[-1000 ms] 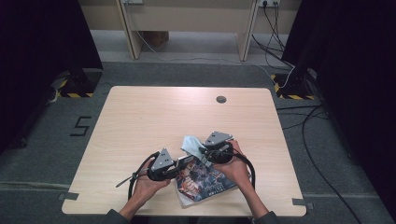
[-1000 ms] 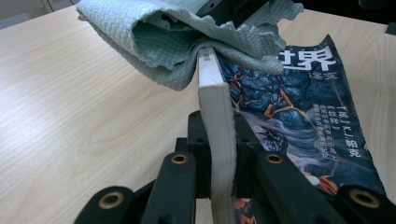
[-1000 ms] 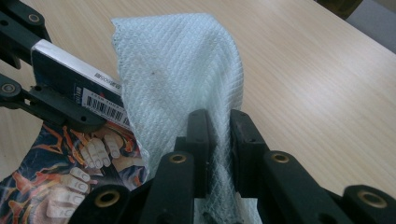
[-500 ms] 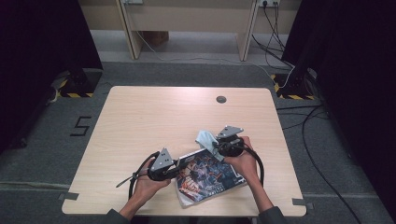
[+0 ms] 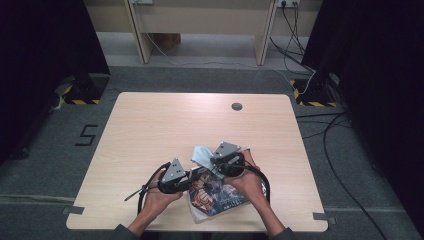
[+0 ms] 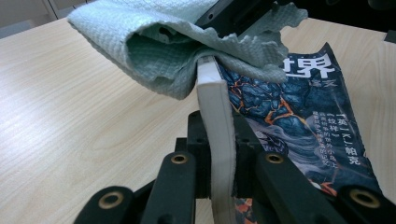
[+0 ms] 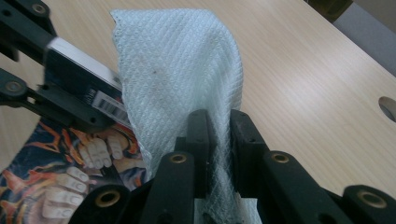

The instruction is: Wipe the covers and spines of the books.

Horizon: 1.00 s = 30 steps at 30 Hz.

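A: On the table (image 5: 150, 130), near its front edge, the book (image 5: 220, 195) lies with one edge lifted. The left gripper (image 6: 219, 154) is pinching that edge of pages. Could it go wrong?

B: I think yes. The hold is only on a thin edge, so the book may slip out or the pages may bend when the wiping pushes it.

A: And the cloth (image 7: 182, 74)?

B: The right gripper (image 7: 219, 140) is pinching it, and it hangs over the book's corner. The grip takes little fabric; a strong rub could pull the cloth free, or drag the cover and crease it.
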Tool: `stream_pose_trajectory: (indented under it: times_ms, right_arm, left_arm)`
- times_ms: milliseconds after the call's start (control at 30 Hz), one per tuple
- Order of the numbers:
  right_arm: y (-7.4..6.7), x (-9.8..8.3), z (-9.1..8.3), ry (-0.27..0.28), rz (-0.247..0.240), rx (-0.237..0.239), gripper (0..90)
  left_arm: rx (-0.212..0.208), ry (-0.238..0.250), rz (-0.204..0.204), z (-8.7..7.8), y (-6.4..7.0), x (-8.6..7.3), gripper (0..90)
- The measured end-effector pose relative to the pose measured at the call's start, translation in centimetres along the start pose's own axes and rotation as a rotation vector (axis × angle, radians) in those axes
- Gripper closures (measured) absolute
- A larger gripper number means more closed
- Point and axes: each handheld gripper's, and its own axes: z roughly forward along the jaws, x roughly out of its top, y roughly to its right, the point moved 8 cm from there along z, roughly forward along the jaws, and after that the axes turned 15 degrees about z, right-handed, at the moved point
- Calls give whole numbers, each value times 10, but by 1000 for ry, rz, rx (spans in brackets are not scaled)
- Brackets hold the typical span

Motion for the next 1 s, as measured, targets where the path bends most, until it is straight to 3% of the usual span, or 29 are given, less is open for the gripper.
stream_pose_trajectory:
  times_ms: [333,600,733,1000]
  right_arm:
    - [-24,9,-4,25,-11,42,799]
    - [-28,11,-5,21,7,42,799]
    - [-31,14,-6,24,-22,35,798]
    - [-29,12,-5,23,-1,43,798]
  left_arm:
    - [2,-4,-5,0,-1,-1,818]
    - [17,0,0,1,-1,0,818]
    - [22,1,-2,1,-1,0,818]
    - [25,-3,2,2,-1,0,818]
